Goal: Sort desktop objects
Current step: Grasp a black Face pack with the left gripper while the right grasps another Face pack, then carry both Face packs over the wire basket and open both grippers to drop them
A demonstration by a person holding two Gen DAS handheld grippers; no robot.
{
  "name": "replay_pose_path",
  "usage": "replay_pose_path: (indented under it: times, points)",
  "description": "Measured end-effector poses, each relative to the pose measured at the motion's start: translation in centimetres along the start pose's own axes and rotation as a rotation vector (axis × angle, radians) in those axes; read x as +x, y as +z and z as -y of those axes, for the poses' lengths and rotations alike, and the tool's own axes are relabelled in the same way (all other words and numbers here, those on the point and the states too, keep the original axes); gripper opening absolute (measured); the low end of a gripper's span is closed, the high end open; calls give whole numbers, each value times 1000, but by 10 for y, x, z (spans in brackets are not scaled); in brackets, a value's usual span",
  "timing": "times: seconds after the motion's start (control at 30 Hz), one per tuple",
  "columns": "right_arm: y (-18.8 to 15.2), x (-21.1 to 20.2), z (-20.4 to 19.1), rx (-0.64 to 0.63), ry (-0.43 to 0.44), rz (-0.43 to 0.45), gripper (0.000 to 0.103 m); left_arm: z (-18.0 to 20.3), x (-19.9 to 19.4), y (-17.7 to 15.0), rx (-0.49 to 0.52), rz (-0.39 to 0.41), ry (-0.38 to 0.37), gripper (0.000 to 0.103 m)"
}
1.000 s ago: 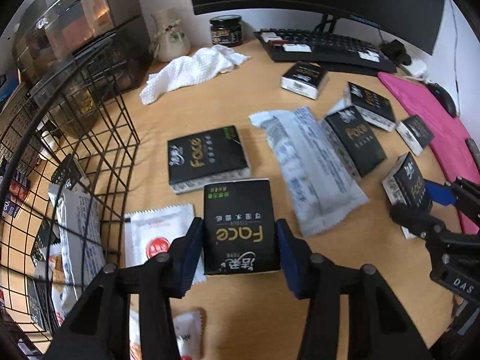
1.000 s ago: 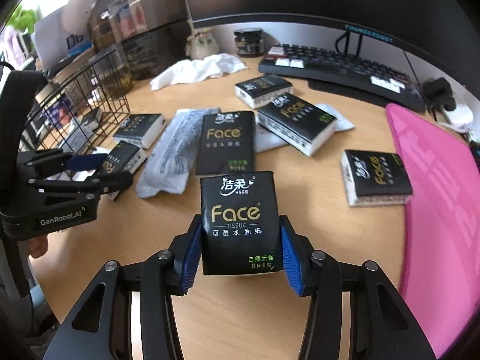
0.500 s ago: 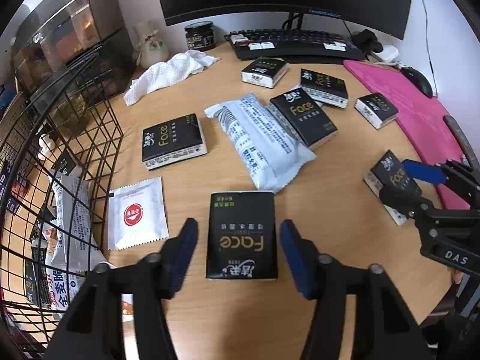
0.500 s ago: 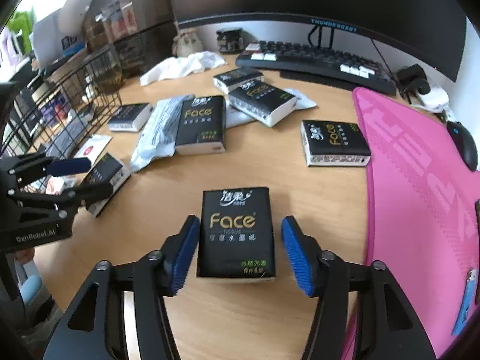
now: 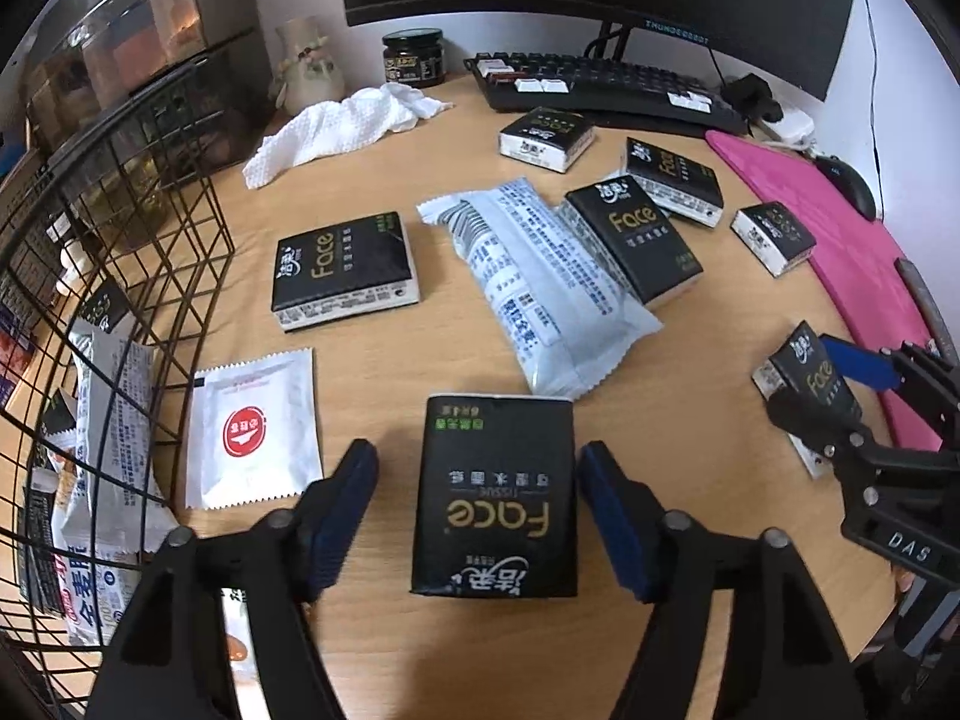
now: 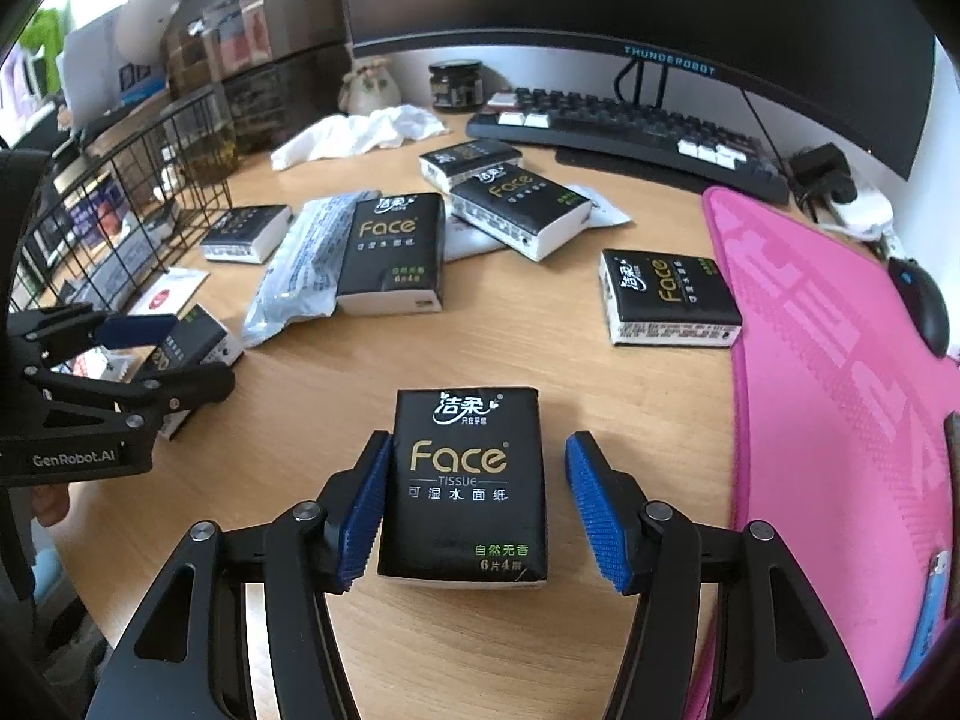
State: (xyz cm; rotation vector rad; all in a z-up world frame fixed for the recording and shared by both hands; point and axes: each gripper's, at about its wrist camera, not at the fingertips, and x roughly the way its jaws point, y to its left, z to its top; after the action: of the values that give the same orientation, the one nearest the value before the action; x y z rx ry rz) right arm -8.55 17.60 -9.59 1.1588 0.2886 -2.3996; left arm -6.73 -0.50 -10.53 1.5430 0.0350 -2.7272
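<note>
Left wrist view: left gripper [image 5: 477, 501] jaws opening, clear of the tissue pack [image 5: 497, 498] lying flat on the desk [image 5: 372, 372] between them. Release step; next probably another pack toward wire basket [image 5: 120, 252].

Right wrist view: right gripper [image 6: 477, 498] about half open; second tissue pack [image 6: 465, 480] lies between its pads, right pad clear, left pad touching or just beside, unclear. Next: lift away.

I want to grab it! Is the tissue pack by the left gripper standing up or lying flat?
Lying flat: the tissue pack rests label-up on the desk.

Left gripper [image 5: 477, 495] opening, right gripper [image 6: 477, 501] apart.
</note>
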Motion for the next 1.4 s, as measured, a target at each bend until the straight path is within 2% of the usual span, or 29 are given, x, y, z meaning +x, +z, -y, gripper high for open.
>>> replay_pose_path:
  times: [0.1, 0.43, 0.53, 0.57, 0.6, 0.9, 1.03, 1.27, 1.4]
  points:
    - [0, 0, -2, -10, -12, 1, 59, 3, 2, -1, 14, 2, -7, 88]
    - [-1, 1, -2, -25, -14, -6, 59, 5, 2, 0, 22, -13, -11, 88]
    - [0, 0, -2, -22, -17, -12, 52, 8, -1, 1, 49, -8, -27, 72]
    - [0, -1, -2, -21, -18, -12, 48, 9, -3, 1, 54, -7, -29, 59]
    - [0, -1, -1, -19, -17, -13, 48, 10, -4, 2, 57, -8, -31, 52]
    - [1, -1, 1, 0, 4, -16, 48, 10, -6, 1, 58, -21, -19, 52]
    - [1, -1, 1, 6, 12, -15, 48, 7, -6, 1, 52, -3, 26, 52]
    - [1, -2, 1, 16, 21, -16, 48, 8, -13, 2, 58, 12, 16, 52]
    - [6, -15, 0, 18, 16, 21, 48, 3, -25, 4, 39, 46, 15, 52]
